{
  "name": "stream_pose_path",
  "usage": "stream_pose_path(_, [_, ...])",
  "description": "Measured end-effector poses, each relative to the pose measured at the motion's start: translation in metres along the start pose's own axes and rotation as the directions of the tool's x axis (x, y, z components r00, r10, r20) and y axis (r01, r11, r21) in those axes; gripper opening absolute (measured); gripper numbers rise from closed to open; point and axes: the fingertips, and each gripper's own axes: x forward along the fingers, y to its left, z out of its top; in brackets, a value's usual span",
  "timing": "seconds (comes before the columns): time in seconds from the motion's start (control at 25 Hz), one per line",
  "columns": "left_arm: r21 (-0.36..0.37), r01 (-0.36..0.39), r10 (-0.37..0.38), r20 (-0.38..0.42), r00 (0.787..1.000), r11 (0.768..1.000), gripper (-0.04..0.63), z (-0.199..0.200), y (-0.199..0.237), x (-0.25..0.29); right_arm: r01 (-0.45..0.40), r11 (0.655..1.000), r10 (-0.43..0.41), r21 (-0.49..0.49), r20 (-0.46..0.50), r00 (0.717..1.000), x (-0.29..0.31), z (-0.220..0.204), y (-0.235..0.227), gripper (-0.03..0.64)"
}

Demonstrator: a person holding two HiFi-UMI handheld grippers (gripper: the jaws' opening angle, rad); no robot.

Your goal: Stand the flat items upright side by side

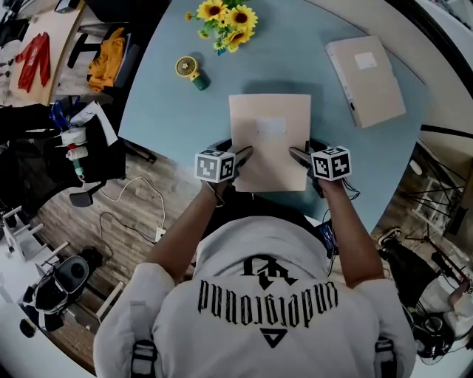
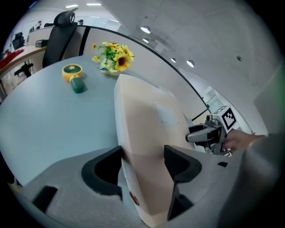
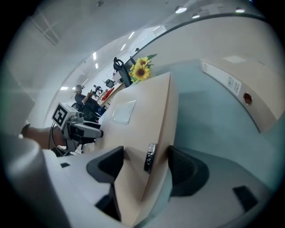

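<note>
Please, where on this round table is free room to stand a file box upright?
Bare light-blue table lies left of the near beige file box, below the yellow-and-green round gadget. A narrower strip runs between that box and the second beige file box. It is crowded at the far edge by the yellow sunflowers.

The file box [image 1: 270, 151] is beige, the table [image 1: 166, 111] pale blue, the sunflowers [image 1: 225, 21] yellow.

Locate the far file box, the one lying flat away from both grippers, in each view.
Head view: the far file box lies at upper right.
Left gripper view: not in it.
Right gripper view: upper right, its spine towards the camera.
Shared landmark: the sunflowers, in all three views.
</note>
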Motion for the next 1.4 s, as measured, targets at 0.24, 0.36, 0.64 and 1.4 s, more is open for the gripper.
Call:
stream_pose_path(0.24, [0.186,-0.019,0.008,0.062,0.998,0.982,0.309,0.056,-0.021,-0.011,0.092,0.995,-0.086,-0.049,0.119,0.989,-0.031,0.036,0.0,0.31])
stream_pose_path(0.36, [0.275,-0.038,0.011,0.098,0.995,0.961,0.308,0.087,-0.032,-0.017,0.163,0.983,-0.144,-0.089,0.188,0.971,-0.048,0.059,0.0,0.307])
stream_pose_path(0.64, [0.433,-0.083,-0.013,0.214,0.977,0.897,0.31,0.157,-0.062,-0.024,0.317,0.94,-0.254,-0.129,0.357,0.899,-0.091,0.111,-0.007,0.302])
stream_pose_path(1.4, [0.564,-0.22,-0.02,0.387,0.922,0.796,0.317,0.217,-0.067,0.009,0.607,0.779,-0.423,-0.154,0.585,0.692,-0.104,0.16,-0.034,0.295])
